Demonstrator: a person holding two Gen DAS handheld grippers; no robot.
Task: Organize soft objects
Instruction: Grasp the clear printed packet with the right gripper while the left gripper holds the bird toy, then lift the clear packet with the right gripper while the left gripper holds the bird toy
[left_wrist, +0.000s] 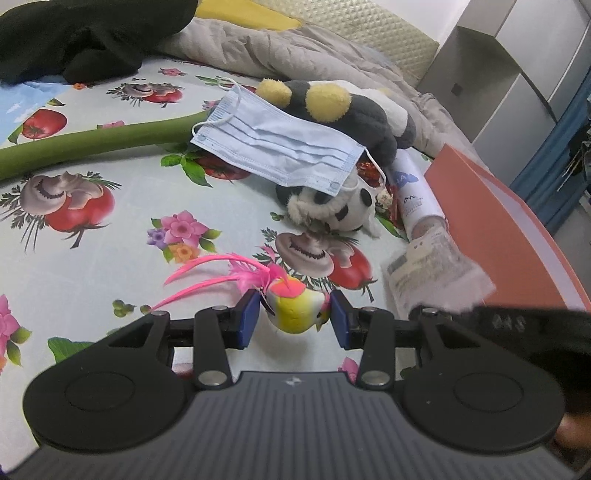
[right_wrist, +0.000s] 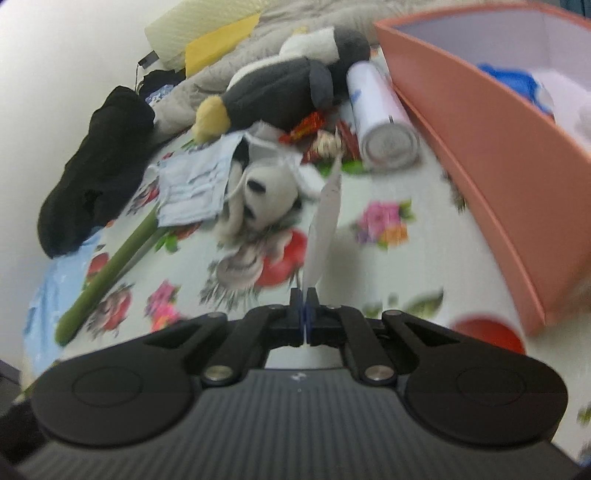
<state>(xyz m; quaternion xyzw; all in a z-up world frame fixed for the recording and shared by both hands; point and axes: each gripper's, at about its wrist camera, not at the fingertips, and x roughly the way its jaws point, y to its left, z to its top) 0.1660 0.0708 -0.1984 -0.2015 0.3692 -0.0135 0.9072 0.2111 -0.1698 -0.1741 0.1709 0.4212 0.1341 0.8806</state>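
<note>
My left gripper (left_wrist: 294, 319) is open with its blue pads on either side of a small yellow bird toy (left_wrist: 297, 308) with pink feathers, lying on the flowered sheet. My right gripper (right_wrist: 304, 301) is shut on a thin white paper packet (right_wrist: 324, 229), held edge-on above the bed; the same packet shows in the left wrist view (left_wrist: 436, 273). Beyond lie a small panda plush (left_wrist: 332, 206) (right_wrist: 264, 195), a blue face mask (left_wrist: 277, 142) (right_wrist: 192, 184) and a grey-and-yellow plush (left_wrist: 351, 110) (right_wrist: 277, 88). An orange box (right_wrist: 480, 140) (left_wrist: 498, 229) stands at the right.
A white cylinder (right_wrist: 380, 114) lies against the box. A long green stalk (left_wrist: 92, 142) (right_wrist: 107, 273) and black cloth (left_wrist: 85, 33) (right_wrist: 96, 170) lie at the left. A grey quilt (left_wrist: 295, 55) is bunched at the back. Blue and white items (right_wrist: 535, 88) sit inside the box.
</note>
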